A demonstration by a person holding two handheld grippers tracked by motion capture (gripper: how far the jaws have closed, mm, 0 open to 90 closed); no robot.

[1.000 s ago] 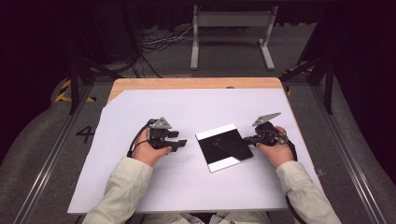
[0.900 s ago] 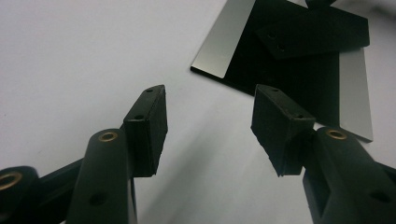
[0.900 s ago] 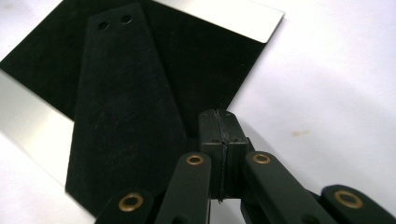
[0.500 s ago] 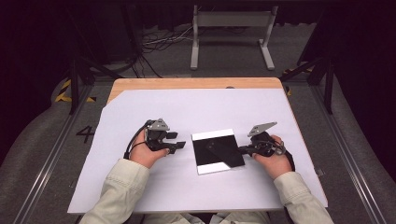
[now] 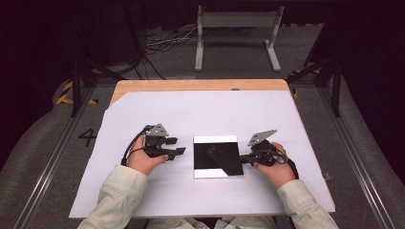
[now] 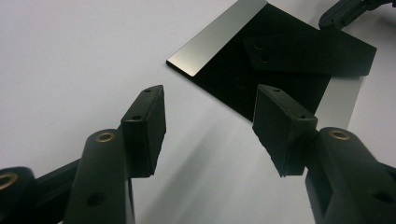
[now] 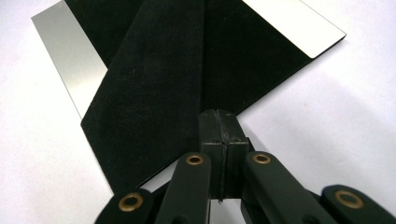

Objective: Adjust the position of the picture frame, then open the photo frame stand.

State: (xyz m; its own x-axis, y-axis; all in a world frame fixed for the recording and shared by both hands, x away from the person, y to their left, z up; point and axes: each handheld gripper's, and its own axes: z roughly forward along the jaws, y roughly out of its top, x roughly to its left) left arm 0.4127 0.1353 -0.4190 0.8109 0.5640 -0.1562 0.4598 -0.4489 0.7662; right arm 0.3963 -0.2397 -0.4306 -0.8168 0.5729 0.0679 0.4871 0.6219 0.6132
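Note:
A glossy black square plate (image 5: 217, 156) with silver bands along two edges lies flat on the white sheet (image 5: 191, 114). A dark slanted band crosses it, seemingly a reflection. My right gripper (image 5: 243, 159) is shut, its tips against the plate's right edge; in the right gripper view the jaws (image 7: 217, 116) meet with nothing between them at the plate (image 7: 261, 51) rim. My left gripper (image 5: 177, 146) stands open just left of the plate, apart from it. In the left gripper view the plate (image 6: 243, 79) lies ahead of the open gripper (image 6: 210, 100).
The sheet covers a wooden table (image 5: 200, 85) whose far edge shows bare. Beyond it are a grey metal stand (image 5: 236, 28) and cables (image 5: 167, 43) on the floor. Rails (image 5: 363, 157) run along both sides of the table.
The right hand has moved left with the plate at its shut tips; the plate slid left and turned from tilted to square with the table. The left hand has stayed put.

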